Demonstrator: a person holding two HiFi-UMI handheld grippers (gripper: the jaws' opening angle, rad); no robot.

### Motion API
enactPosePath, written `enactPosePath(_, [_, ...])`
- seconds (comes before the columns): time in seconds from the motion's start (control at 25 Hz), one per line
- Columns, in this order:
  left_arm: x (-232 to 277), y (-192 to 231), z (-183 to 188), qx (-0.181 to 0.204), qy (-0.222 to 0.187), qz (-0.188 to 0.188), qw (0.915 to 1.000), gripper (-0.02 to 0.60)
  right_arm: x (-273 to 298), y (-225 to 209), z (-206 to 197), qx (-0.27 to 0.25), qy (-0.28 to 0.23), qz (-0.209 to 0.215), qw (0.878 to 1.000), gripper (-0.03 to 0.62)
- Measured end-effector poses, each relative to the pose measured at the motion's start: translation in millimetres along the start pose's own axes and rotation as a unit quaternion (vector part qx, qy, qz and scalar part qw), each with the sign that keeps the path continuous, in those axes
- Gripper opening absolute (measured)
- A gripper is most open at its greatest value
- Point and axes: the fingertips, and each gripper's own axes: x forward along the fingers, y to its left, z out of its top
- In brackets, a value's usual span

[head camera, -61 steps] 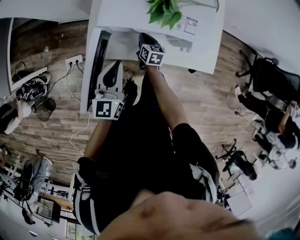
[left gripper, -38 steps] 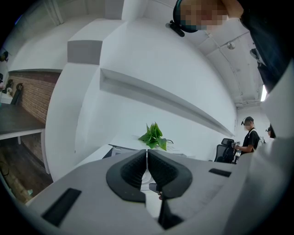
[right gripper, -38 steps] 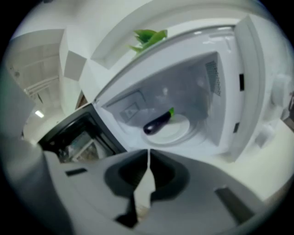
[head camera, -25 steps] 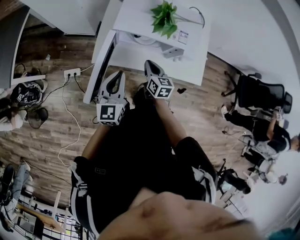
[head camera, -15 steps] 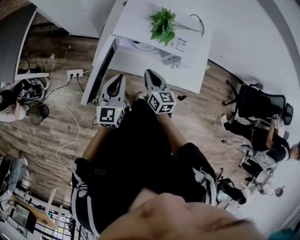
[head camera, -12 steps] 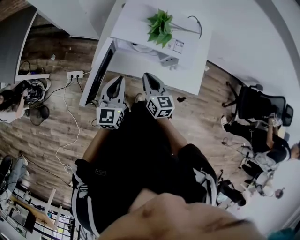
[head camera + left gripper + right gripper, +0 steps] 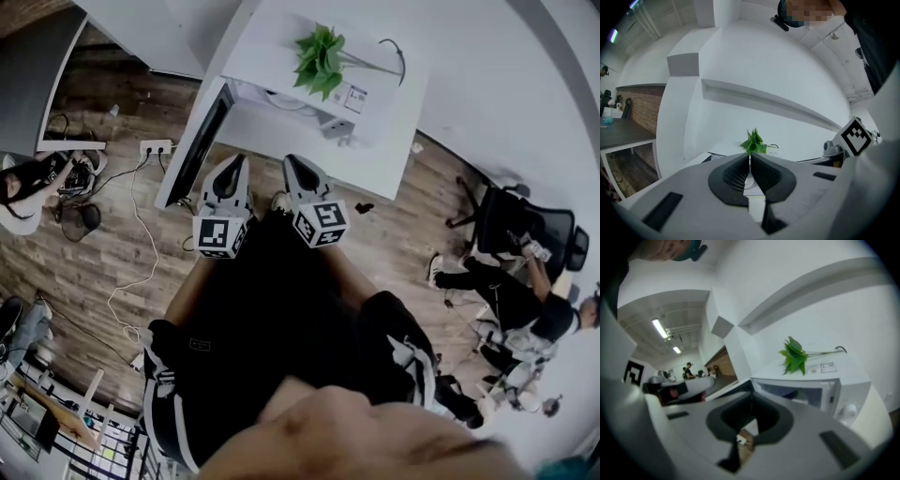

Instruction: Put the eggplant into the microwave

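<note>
The white microwave (image 7: 267,56) stands ahead of me with its dark door (image 7: 192,141) swung open to the left. In the right gripper view the microwave (image 7: 834,390) shows its open cavity; something dark lies inside, too small to name. I see no eggplant outside it. My left gripper (image 7: 232,161) and right gripper (image 7: 292,161) sit side by side over my lap, short of the microwave, pointing at it. The left gripper (image 7: 750,161) has its jaws closed together on nothing. The right gripper (image 7: 752,401) is likewise shut and empty.
A green plant (image 7: 322,56) sits on the microwave's top. A power strip (image 7: 155,147) with cables lies on the wooden floor at the left. An office chair (image 7: 525,230) and seated people are at the right. A dark desk (image 7: 37,66) fills the upper left.
The right gripper has drawn back from the microwave's opening to beside the left gripper. Both now sit lower, nearer my body. My head view has shifted, so the microwave sits further up.
</note>
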Motion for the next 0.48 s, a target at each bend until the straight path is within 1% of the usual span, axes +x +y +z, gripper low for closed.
enactPosePath(0.2, [0.1, -1.3, 2.2, -0.002, -0.005, 0.011, 0.9999, 0.043, -0.6, -2.8, 6.3, -0.009, -0.005, 0.007, 1.0, 0.035])
enactPosePath(0.48, [4.7, -2.9, 1.9, -0.001, -0.007, 0.016, 0.9998, 0.043, 0.7, -2.6, 2.9, -0.012, 0.005, 0.024, 1.0, 0.035])
